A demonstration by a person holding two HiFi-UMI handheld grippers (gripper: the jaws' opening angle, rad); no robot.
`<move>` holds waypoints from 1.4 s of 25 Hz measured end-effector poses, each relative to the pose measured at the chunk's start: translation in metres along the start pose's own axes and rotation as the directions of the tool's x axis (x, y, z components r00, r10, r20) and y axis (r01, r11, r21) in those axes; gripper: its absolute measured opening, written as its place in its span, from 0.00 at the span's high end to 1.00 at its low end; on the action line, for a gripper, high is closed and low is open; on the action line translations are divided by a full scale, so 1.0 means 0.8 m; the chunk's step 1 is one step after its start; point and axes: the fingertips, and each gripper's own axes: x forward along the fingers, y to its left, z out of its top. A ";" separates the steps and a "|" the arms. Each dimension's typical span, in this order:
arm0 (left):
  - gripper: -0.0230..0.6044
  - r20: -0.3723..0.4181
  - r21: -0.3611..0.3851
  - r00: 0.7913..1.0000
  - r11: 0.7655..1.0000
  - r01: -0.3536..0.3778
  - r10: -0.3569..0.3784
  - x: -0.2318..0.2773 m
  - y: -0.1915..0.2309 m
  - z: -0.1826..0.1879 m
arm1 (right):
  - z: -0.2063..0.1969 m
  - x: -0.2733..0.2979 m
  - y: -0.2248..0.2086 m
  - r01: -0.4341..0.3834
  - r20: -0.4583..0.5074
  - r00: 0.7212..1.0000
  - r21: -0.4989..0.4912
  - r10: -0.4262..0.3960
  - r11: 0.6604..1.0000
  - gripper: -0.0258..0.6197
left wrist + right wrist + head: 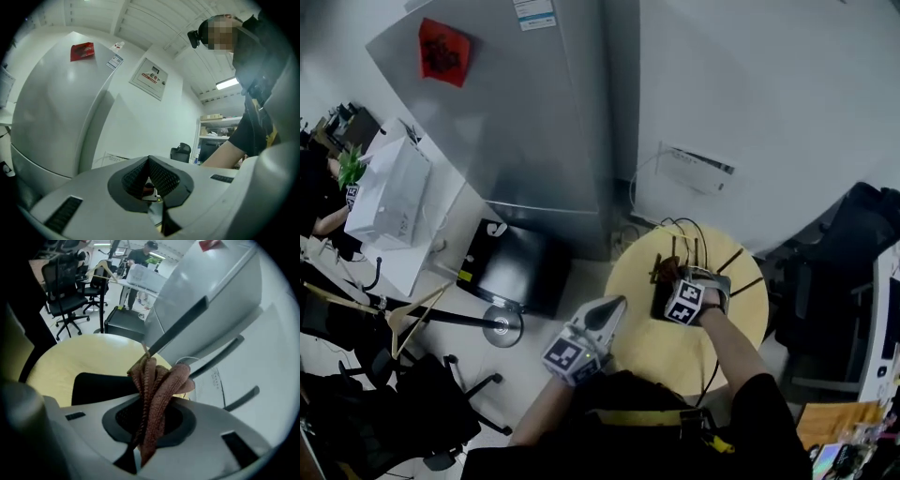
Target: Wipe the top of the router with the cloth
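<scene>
Head view: right gripper (670, 284) sits over the router (658, 306); left gripper (607, 311) hangs beside the router.

Left gripper view: jaws pressed together, empty.

Right gripper view: jaws pinch the cloth (157, 380) above the router. Recommend pressing the cloth flat, clear of the antennas.

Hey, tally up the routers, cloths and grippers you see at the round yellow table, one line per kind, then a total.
router: 1
cloth: 1, pinched in the right gripper
grippers: 2, counting the left gripper, shut and empty
total: 4
</scene>
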 end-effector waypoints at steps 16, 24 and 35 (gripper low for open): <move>0.98 -0.006 -0.016 0.990 0.990 -0.139 0.139 -0.052 0.034 -0.005 | 0.010 0.047 0.024 -0.134 -0.111 0.987 -0.133 0.120 0.982 0.86; 0.98 -0.002 -0.013 0.996 0.996 -0.085 0.085 -0.040 0.014 -0.004 | 0.000 0.028 0.064 -0.380 -0.097 0.922 -0.026 0.376 0.925 0.86; 0.98 -0.012 0.000 0.999 0.999 -0.053 0.053 -0.038 0.001 -0.005 | -0.003 -0.004 0.161 -0.656 0.000 0.754 0.051 0.657 0.753 0.86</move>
